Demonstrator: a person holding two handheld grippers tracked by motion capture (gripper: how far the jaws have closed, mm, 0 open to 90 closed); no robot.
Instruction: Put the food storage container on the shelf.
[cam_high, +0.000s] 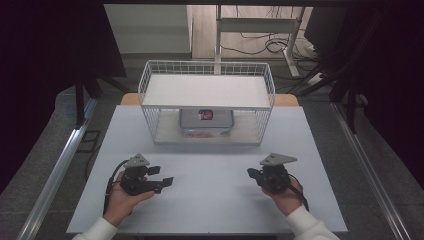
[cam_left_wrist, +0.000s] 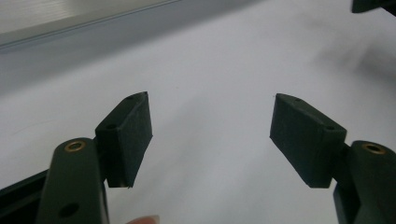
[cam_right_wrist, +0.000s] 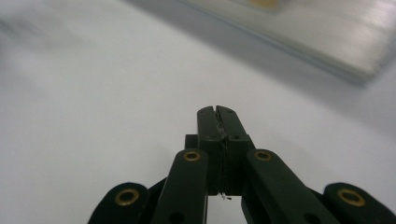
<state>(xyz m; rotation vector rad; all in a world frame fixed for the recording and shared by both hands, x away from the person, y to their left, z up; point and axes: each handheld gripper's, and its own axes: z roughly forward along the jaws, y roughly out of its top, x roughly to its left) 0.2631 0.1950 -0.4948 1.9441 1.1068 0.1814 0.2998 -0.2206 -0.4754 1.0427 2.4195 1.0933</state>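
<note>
At the near edge of the counter (cam_high: 210, 200), both tongs rest low in the person's hands. The left tongs (cam_high: 166, 176) stand wide apart over bare surface, gripping nothing; the right tongs (cam_high: 250, 172) are pressed together, also empty. Each hand sits well apart from the other, left at about 8 o'clock and right at about 4 o'clock on the counter. Toward 12 o'clock stands a wire rack (cam_high: 207, 102) with two shelves. On its lower shelf lies a box (cam_high: 206, 122), clear-walled with a grey lid and a dark label. It is probably rigid plastic, light to moderate in weight and smooth enough to slip. The lid's near rim or the two short sides look like the safest holds, though the shelf above leaves little room.
</note>
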